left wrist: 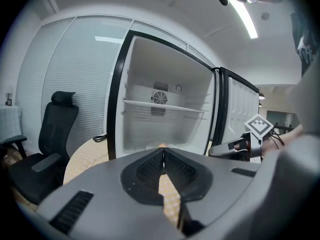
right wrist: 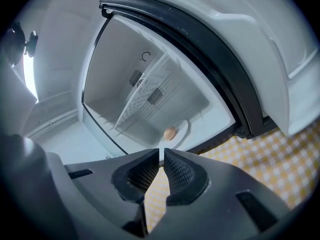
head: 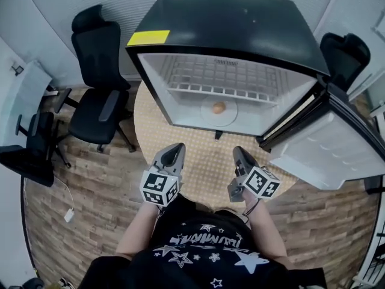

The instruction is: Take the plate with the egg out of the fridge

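So the egg (head: 219, 108) is sitting on a white plate (head: 231, 117) on the bottom of the fridge (head: 228, 35), just under the wire shelf (head: 216, 77), with the door (head: 328, 152) swung wide to the right. Both tools are out in front of the opening, well short of the plate. The left gripper (head: 177, 148) and right gripper (head: 239, 153) each have their jaws pressed together with nothing in them. If it were me I'd open one up before going in, slide low under that shelf, pinch the near rim and pull it out dead level, since a loose egg looks ready to roll. The fridge stands on a round table (head: 198, 167) with a yellow checked cloth. There's a wood floor (head: 90, 185) and black office chairs (head: 96, 101) off to the left.
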### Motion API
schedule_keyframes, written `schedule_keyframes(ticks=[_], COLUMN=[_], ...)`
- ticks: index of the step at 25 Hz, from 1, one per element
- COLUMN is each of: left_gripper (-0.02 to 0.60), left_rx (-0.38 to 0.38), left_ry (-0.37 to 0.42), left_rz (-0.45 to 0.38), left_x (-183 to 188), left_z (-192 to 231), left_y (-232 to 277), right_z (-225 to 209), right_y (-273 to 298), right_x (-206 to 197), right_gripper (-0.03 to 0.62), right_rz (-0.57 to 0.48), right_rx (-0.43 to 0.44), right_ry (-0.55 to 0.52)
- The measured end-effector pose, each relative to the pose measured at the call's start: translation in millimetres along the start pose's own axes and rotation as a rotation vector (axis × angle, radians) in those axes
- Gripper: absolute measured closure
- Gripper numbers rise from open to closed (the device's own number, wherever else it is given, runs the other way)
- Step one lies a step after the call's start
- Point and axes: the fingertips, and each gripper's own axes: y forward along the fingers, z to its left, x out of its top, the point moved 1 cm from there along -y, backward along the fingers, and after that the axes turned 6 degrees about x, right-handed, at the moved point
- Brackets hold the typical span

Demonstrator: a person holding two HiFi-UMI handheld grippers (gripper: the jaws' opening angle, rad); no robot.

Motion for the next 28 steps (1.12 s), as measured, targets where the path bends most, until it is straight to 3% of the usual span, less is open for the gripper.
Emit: schedule_keyframes(ticks=[16,21,28], left_gripper=[0.572,0.572,0.572], left_rx=[-0.162,-0.224,-0.315], left_ry=[0.034,0.102,0.097], left_rz=[0.024,0.015,0.07], left_x=[1,1,-5], left_z=[37,33,32], left_y=[50,66,90], right_z=[11,4,-9], right_y=[42,57,78], right_x=[4,9,10], right_gripper=[0.556,0.443,0.418], right_rz=[-0.177,-0.251,-0.317], right_rx=[-0.041,-0.025,-0.018], right_ry=[0.157,0.304,0.423])
